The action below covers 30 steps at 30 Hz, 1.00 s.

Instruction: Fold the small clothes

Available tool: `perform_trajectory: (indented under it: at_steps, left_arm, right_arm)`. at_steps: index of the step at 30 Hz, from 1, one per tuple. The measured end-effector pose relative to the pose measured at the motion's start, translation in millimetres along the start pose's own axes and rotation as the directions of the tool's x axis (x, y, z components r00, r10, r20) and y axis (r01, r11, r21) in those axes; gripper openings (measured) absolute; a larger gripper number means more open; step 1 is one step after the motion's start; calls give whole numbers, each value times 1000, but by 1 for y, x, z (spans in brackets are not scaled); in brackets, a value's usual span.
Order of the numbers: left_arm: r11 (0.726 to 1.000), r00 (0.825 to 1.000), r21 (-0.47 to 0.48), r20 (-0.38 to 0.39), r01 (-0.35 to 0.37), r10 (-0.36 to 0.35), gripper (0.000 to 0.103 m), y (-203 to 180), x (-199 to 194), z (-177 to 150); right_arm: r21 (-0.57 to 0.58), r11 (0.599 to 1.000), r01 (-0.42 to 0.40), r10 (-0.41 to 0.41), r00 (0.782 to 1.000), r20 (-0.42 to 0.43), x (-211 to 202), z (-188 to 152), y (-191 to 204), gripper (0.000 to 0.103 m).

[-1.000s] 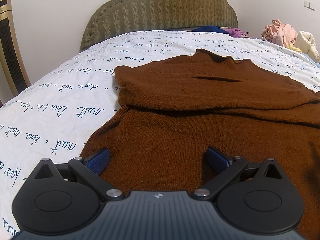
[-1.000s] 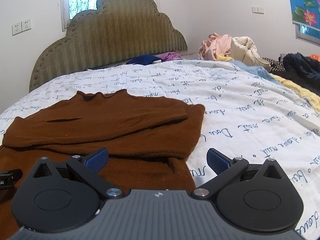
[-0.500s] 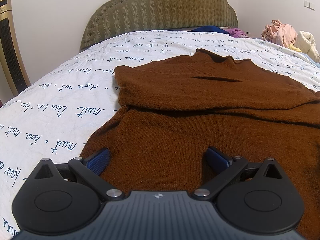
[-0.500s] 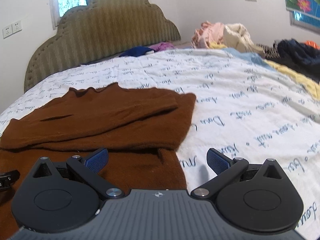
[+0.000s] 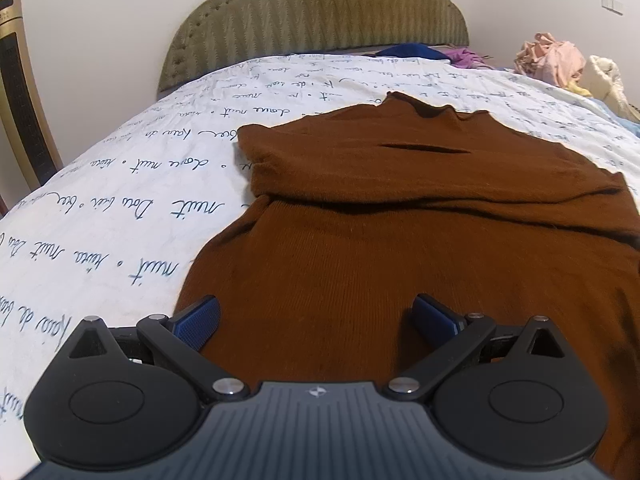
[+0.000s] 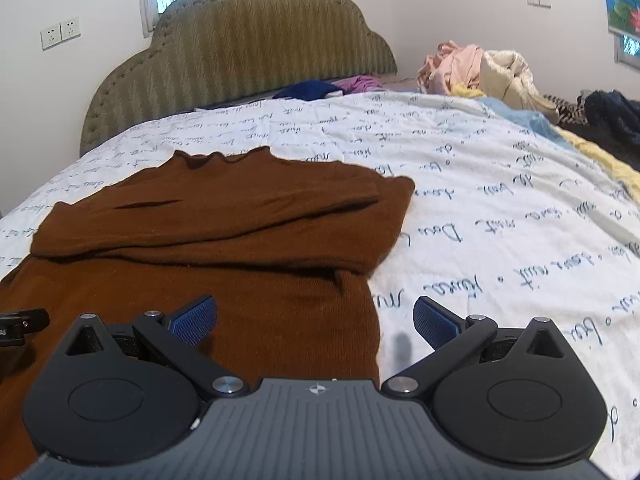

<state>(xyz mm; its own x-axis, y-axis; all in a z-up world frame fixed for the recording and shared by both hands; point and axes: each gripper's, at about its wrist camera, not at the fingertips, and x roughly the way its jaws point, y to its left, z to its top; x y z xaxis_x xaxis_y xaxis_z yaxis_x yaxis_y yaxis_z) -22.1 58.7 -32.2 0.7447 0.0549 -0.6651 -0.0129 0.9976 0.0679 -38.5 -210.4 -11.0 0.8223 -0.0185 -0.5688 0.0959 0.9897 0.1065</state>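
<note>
A brown knit sweater [image 5: 400, 220] lies flat on the bed, collar toward the headboard, sleeves folded across the chest. It also shows in the right wrist view [image 6: 224, 240]. My left gripper [image 5: 316, 318] is open and empty, low over the sweater's lower left part, its left finger near the left side edge. My right gripper [image 6: 316, 320] is open and empty, straddling the sweater's lower right side edge, its left pad over the fabric and its right pad over the sheet. The left gripper's tip [image 6: 20, 322] shows at the left edge of the right wrist view.
The white bedsheet [image 6: 500, 208] with blue script covers the bed. A green padded headboard [image 6: 240, 40] stands at the back. A pile of pink and cream clothes [image 6: 480, 72] lies at the far right. Blue and purple garments [image 6: 320, 88] lie by the headboard. A gold-framed chair [image 5: 16, 80] stands left.
The right gripper has shifted and tilted slightly, now lower near the sweater's right edge. The left gripper has stayed still. Both remain open.
</note>
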Motion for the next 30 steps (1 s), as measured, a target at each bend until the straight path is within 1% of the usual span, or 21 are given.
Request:
perform_trajectory:
  at_steps: [4, 10, 14, 20, 24, 27, 30]
  left_arm:
    - [1000, 1000, 0, -5, -1, 1, 103, 9, -12, -4]
    - [999, 999, -33, -37, 4, -5, 103, 22, -16, -8]
    - [1000, 999, -27, -43, -10, 9, 103, 22, -18, -10]
    - [999, 999, -34, -53, -7, 5, 103, 26, -20, -12]
    - [998, 997, -59, -70, 31, -35, 103, 38, -25, -14]
    - [991, 992, -110, -88, 75, -85, 103, 55, -33, -17]
    - [982, 988, -156, -98, 104, -120, 103, 77, -42, -21]
  right_arm:
    - [21, 999, -44, 44, 999, -22, -8, -4, -6, 103]
    - [7, 998, -67, 68, 997, -36, -21, -9, -6, 103]
    - [3, 995, -96, 96, 995, -40, -31, -11, -7, 103]
    - [-5, 991, -137, 136, 989, -51, -47, -11, -13, 103]
    - [12, 987, -162, 162, 985, -63, -58, -11, -23, 103]
    - [24, 985, -172, 174, 982, -76, -67, -12, -35, 103]
    - [37, 980, -197, 200, 975, -95, -78, -17, -50, 102]
